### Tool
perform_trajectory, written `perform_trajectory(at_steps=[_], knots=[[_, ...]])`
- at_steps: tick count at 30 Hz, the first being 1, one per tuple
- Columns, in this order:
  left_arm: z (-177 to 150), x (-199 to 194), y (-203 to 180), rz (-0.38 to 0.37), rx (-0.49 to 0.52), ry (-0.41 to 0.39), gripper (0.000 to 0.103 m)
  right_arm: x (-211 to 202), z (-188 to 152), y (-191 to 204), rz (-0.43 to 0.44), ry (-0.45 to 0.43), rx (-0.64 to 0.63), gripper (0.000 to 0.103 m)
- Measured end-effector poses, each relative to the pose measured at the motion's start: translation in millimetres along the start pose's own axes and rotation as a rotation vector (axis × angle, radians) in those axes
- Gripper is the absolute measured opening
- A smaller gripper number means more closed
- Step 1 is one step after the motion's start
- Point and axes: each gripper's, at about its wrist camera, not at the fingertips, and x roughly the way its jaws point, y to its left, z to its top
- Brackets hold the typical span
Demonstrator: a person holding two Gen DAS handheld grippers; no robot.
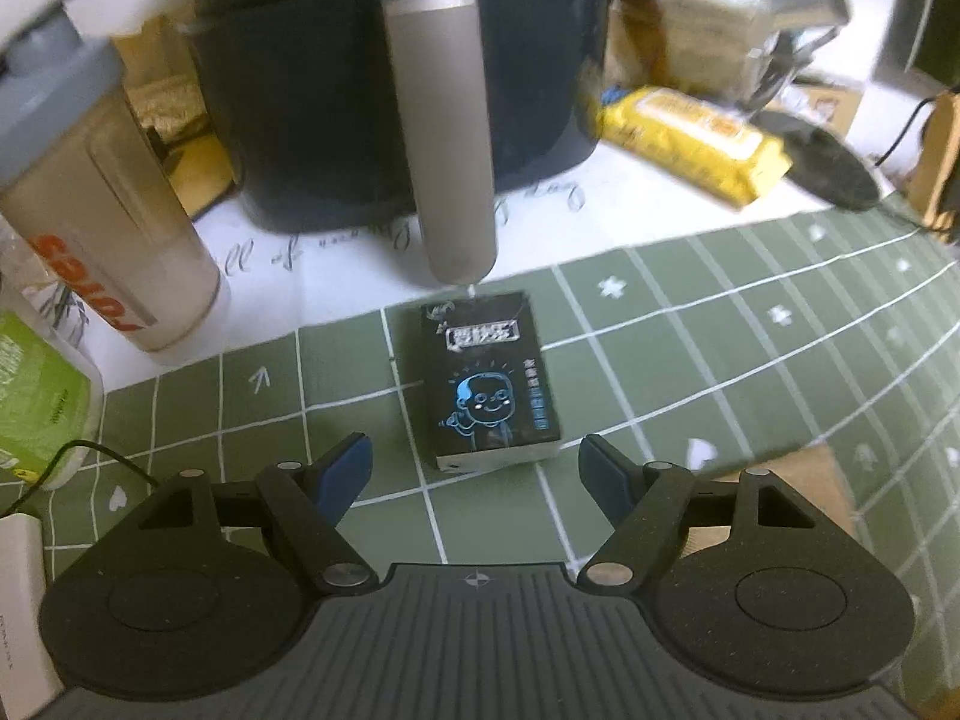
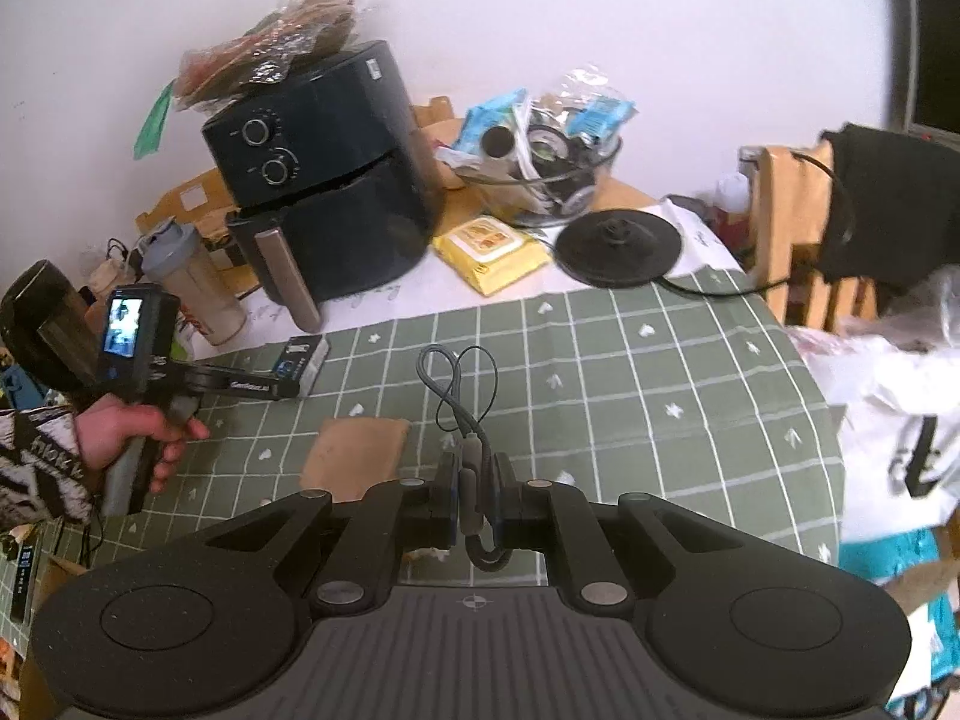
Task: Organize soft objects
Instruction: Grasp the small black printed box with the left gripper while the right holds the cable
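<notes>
Left wrist view: left claw [image 1: 475, 468] wide open, empty, above black pack [image 1: 489, 381]; long axis toward air fryer [image 1: 336, 108].
Right claw [image 2: 477, 483]: shut on grey cable [image 2: 459, 384].

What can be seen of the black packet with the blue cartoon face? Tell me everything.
The black packet is a small rectangular pack, glossy, printed with a blue cartoon face and white lettering. It lies flat on the green checked cloth, just short of the air fryer's silver handle. The left gripper hangs open just before it, not touching.
</notes>
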Motion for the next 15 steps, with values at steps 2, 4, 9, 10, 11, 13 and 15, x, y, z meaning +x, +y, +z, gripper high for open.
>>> perform_trajectory(at_steps=[2, 4, 9, 10, 11, 13, 15], knots=[[2, 7, 0, -0.012, -0.001, 0.008, 0.076, -4, -5, -2, -0.013, 0.003, 0.012, 0.013], [5, 12, 0, 0.004, -0.002, 0.010, 0.076, -8, -11, -5, -0.024, 0.007, 0.025, 0.013], [10, 23, 4, -0.015, -0.033, 0.029, 0.069, -16, -22, -10, -0.043, 0.011, 0.053, 0.013], [10, 22, 6, -0.023, -0.045, 0.025, 0.064, -17, -23, -11, -0.046, 0.012, 0.058, 0.013], [11, 20, 6, -0.016, -0.041, 0.019, 0.047, -18, -25, -12, -0.047, 0.012, 0.061, 0.013], [10, 17, 6, -0.004, -0.031, 0.036, 0.048, -20, -27, -12, -0.046, 0.011, 0.061, 0.013], [7, 14, 5, -0.018, -0.021, 0.047, 0.047, -21, -27, -12, -0.043, 0.010, 0.061, 0.013]])
